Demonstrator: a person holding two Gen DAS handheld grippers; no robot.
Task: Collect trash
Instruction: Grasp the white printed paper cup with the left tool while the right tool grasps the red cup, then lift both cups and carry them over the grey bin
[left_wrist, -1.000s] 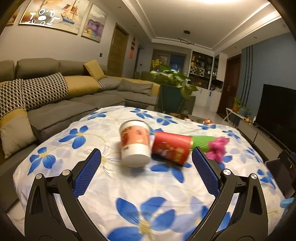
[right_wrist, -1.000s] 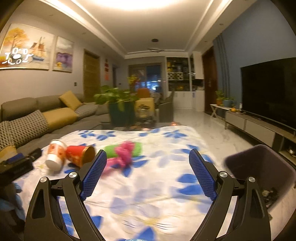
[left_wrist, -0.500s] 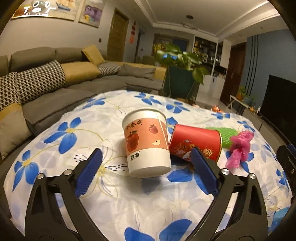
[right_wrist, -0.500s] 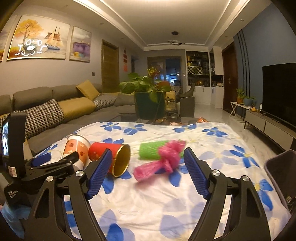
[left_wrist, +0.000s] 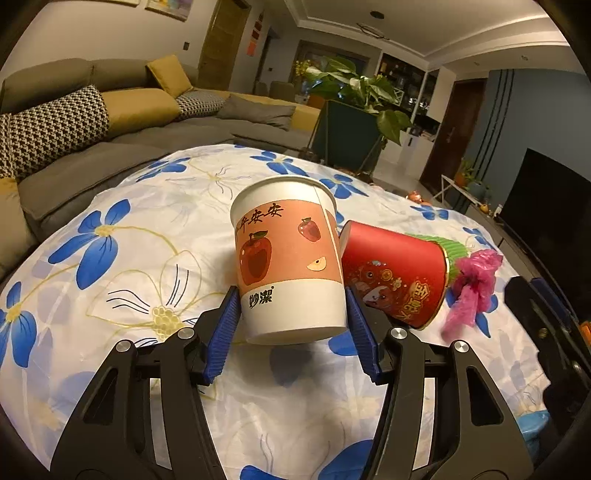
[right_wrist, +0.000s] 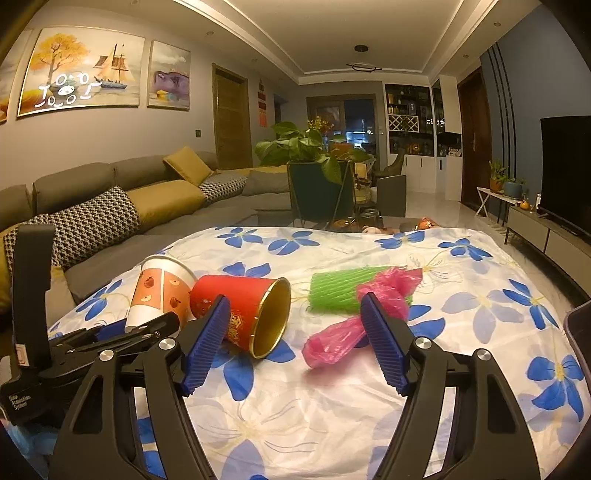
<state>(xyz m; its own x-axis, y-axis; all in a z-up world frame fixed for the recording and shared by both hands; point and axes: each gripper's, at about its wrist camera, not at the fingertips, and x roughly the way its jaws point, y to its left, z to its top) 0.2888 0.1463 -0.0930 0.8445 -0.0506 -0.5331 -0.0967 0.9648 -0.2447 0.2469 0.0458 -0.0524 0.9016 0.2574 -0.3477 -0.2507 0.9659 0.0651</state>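
A white paper cup with apple prints (left_wrist: 288, 266) sits between the blue pads of my left gripper (left_wrist: 291, 295), which is shut on its white lower part. The cup is tilted, its shadow on the cloth below. In the right wrist view the same cup (right_wrist: 159, 288) leans against a red paper cup (right_wrist: 240, 306) lying on its side, gold mouth facing me. My right gripper (right_wrist: 294, 298) is open just above the cloth, with the red cup at its left finger and a pink plastic bag (right_wrist: 332, 339) at its right. A green ribbed cup (right_wrist: 343, 288) lies behind the bag.
The table wears a white cloth with blue flowers (right_wrist: 461, 266). The rim of a dark bin (right_wrist: 580, 321) shows past the table's right edge. A grey sofa (right_wrist: 110, 192) runs along the left, and a potted plant (right_wrist: 314, 147) stands behind the table.
My left gripper moved in and closed from open onto the apple-print cup. My right gripper swung left and lower towards the red cup and the pink bag.
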